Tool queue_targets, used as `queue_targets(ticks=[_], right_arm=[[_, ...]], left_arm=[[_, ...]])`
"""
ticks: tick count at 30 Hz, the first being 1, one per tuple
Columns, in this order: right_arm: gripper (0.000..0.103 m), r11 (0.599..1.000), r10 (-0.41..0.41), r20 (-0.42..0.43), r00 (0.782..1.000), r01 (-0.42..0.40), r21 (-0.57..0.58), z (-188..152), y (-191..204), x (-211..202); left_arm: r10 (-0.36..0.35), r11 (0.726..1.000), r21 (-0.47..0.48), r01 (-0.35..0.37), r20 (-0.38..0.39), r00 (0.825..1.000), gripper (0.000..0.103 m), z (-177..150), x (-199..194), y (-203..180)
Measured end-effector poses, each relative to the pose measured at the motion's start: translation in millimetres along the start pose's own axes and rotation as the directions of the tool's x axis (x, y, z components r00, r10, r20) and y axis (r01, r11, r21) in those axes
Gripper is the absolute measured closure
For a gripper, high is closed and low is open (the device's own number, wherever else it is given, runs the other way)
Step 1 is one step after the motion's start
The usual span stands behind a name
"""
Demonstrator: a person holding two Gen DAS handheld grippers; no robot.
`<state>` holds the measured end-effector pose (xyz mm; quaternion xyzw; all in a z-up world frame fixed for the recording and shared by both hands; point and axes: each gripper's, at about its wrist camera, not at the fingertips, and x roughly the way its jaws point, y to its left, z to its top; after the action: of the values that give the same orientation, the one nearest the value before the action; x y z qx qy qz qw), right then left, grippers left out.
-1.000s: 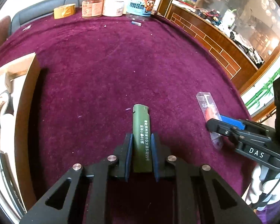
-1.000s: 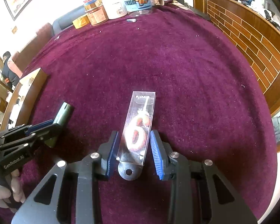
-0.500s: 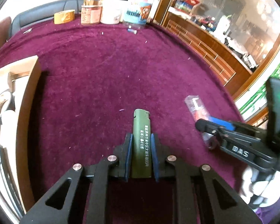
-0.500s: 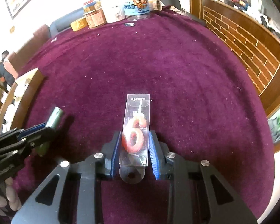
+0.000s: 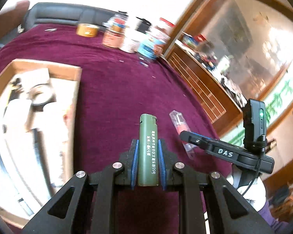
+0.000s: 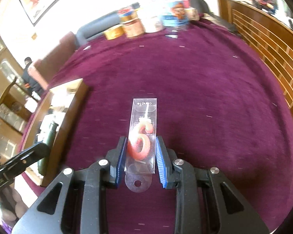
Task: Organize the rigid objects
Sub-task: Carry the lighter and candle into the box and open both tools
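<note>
Starting at the left of the left wrist view: a cardboard box (image 5: 76, 105) sits on the bench (image 5: 111, 89), which is covered in purple cloth. Box contents are motion-blurred; a tape roll (image 5: 39, 97) is the only item I can make out.

Centre of that view: the left hand-held gripper (image 5: 146, 163) is clamped on a green lighter (image 5: 148, 148), blue pads pressing both sides. The lighter points forward, white printed text along its body, cap end away from the camera. From the right wrist view the lighter (image 6: 49, 136) appears over the box (image 6: 76, 105) edge, above its interior.

Right of it: the right hand-held gripper (image 5: 187, 136) carries a clear candle package (image 5: 178, 120), seen side-on, above the cloth.

Right wrist view, centre: the right hand-held gripper (image 6: 140, 154) is closed on the package (image 6: 142, 134), pads against both long edges. Inside is a red number-6 candle (image 6: 139, 142); the hang tab faces the camera and the word "candle" is at the far end.

Far edge of the bench: a tape roll (image 6: 113, 32), cans and jars (image 6: 152, 21), all blurred.
</note>
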<state>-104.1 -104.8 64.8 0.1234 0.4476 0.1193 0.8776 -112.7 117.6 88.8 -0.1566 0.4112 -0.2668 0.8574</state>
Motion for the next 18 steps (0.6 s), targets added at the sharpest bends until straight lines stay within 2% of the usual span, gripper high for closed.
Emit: queue_targets(ticks=[6, 11, 15, 18], right_arm=[[0.077, 0.990, 0.106, -0.051, 0.993, -0.110, -0.083, 7.4, 65.1, 24.5], [0.076, 0.972, 0.169, -0.119, 0.978, -0.186, -0.145, 7.0, 118.4, 51.1], [0.076, 0.952, 0.207, -0.170, 0.963, -0.238, -0.191, -0.3, 159.2, 71.5], [0.076, 0.940, 0.224, -0.215, 0.951, -0.269, -0.212, -6.9, 181.4, 87.3]], left_arm=[[0.092, 0.989, -0.125, -0.083, 0.070, 0.993, 0.087, -4.7, -47.5, 65.0], [0.192, 0.961, -0.219, -0.168, 0.089, 0.977, 0.087, -2.7, -69.9, 119.4], [0.280, 0.941, -0.217, -0.259, 0.074, 0.957, 0.087, 13.6, -69.6, 147.6], [0.319, 0.930, -0.208, -0.303, 0.044, 0.947, 0.087, 30.8, -59.5, 169.5]])
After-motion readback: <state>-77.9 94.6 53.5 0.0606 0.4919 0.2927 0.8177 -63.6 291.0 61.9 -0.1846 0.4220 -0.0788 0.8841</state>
